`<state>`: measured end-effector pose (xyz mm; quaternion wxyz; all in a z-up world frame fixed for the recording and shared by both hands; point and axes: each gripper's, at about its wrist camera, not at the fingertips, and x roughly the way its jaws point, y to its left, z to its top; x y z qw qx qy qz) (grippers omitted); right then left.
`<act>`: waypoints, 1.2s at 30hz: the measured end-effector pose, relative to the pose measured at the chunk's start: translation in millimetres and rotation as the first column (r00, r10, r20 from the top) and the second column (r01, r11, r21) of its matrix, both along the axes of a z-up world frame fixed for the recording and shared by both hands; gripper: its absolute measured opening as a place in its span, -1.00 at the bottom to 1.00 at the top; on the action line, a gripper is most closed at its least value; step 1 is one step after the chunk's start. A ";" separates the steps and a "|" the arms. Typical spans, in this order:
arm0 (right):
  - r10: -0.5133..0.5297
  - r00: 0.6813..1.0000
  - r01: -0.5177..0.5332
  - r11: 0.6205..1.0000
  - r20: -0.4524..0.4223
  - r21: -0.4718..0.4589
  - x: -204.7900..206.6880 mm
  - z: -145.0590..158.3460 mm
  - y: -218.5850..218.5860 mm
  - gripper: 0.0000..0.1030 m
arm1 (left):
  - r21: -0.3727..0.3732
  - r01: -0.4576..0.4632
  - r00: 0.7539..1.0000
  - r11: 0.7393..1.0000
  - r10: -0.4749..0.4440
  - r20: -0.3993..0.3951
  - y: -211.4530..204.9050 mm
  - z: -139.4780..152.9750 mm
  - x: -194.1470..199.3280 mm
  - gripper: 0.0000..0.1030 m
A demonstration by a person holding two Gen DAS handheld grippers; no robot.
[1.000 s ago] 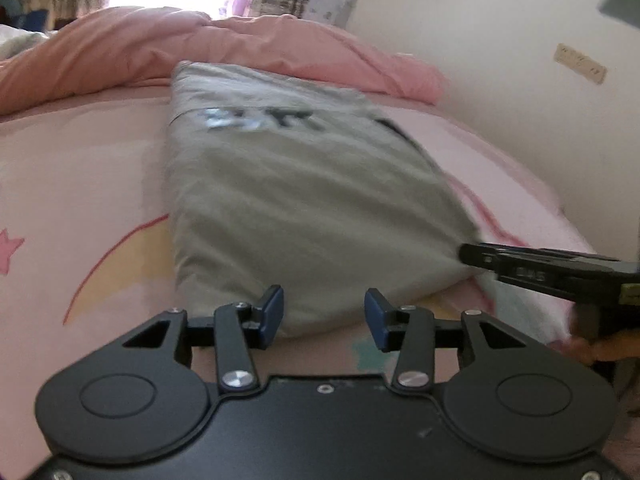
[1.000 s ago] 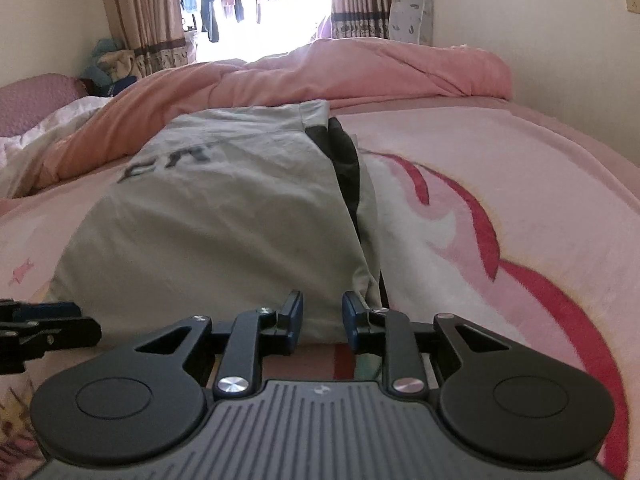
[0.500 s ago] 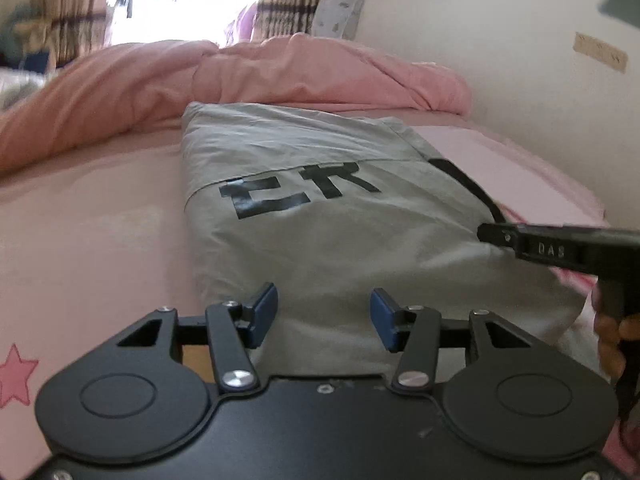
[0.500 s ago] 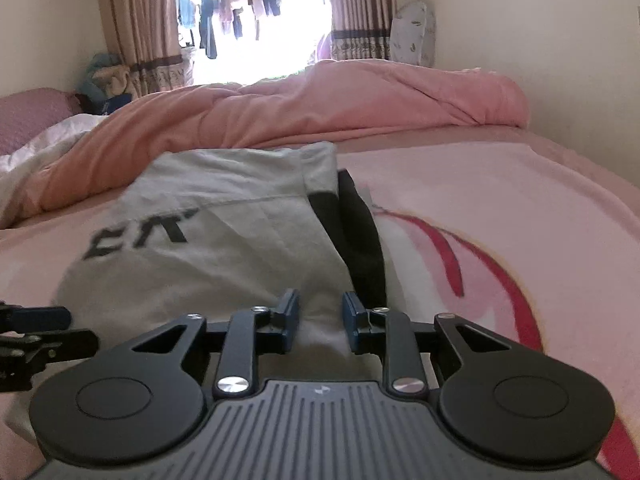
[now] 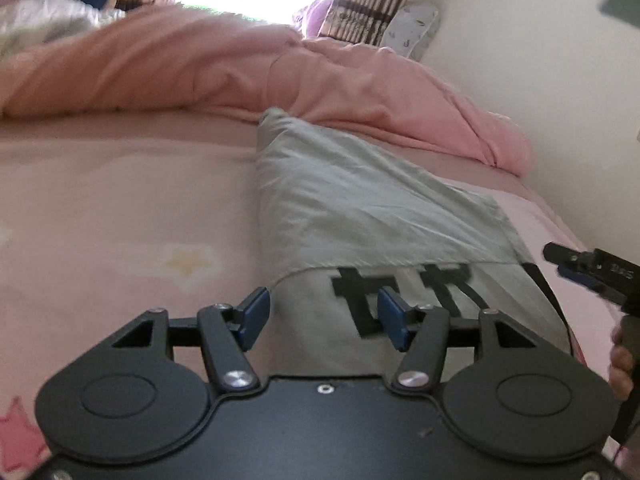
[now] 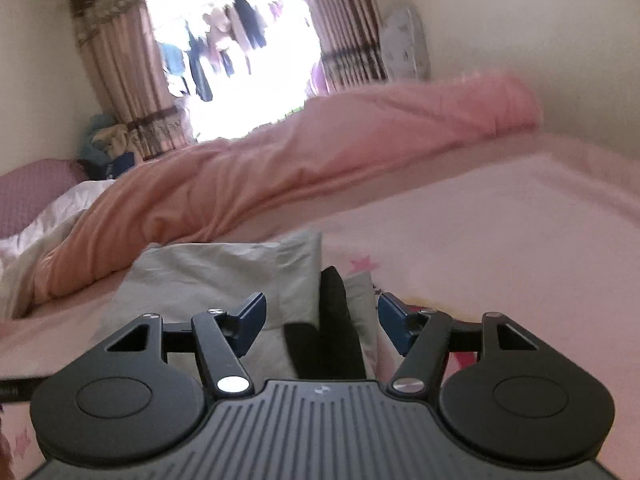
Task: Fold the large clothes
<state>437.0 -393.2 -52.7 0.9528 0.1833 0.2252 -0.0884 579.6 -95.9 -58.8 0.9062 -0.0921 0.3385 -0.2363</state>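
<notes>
grey cloth, a large folded garment (image 5: 372, 216), lies flat on the pink bed sheet (image 5: 120, 208), its far end close against a bunched pink duvet (image 5: 224, 68) that runs across the bed. in the left wrist view a folded flap covers the far half of the garment, and below the flap's edge black block lettering (image 5: 404, 292) shows on the near half. a black strip (image 6: 334, 320) runs along the garment's right side, seen best from the right wrist.

the left gripper (image 5: 320, 322) hovers low over the near part of the garment. its blue pads (image 5: 254, 318) stand well apart and the jaws are opening; the grey fabric lies beneath the gap, but neither pad presses on it and nothing is pinched. the left pad sits about over the garment's left edge, the right pad over the lettering.

the right gripper (image 6: 320, 324) is over the garment's right border, above the black strip. its jaws are also opening, with the blue pads (image 6: 250, 322) wide apart and no cloth caught between them. from the left wrist the same tool shows at the right edge of the frame, with part of the person's hand (image 5: 622, 364) on its handle.

beyond the bed a bright window (image 6: 236, 56) is flanked by striped brown curtains (image 6: 124, 80), with clothes hanging outside. a white crumpled blanket (image 6: 52, 220) lies at the far left next to the duvet, and a pale wall (image 5: 540, 60) borders the bed on the right. both views are slightly blurred.
</notes>
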 end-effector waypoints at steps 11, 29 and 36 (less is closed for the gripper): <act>0.040 0.999 -0.039 0.999 -0.030 0.035 10.2 -6.3 2.7 -0.77 | 0.005 0.046 0.998 0.999 -0.046 0.034 -14.8 -5.0 13.9 0.28; 0.084 0.994 -0.092 0.986 -0.062 -0.138 -52.5 -1.4 54.1 -0.56 | -0.016 0.163 0.985 0.987 -0.161 0.067 -19.5 10.1 -66.6 0.24; 0.077 0.993 -0.091 0.979 -0.085 -0.181 -48.7 -27.5 53.0 -0.65 | 0.005 0.174 0.982 0.985 -0.174 0.071 -29.8 -17.0 -78.7 0.27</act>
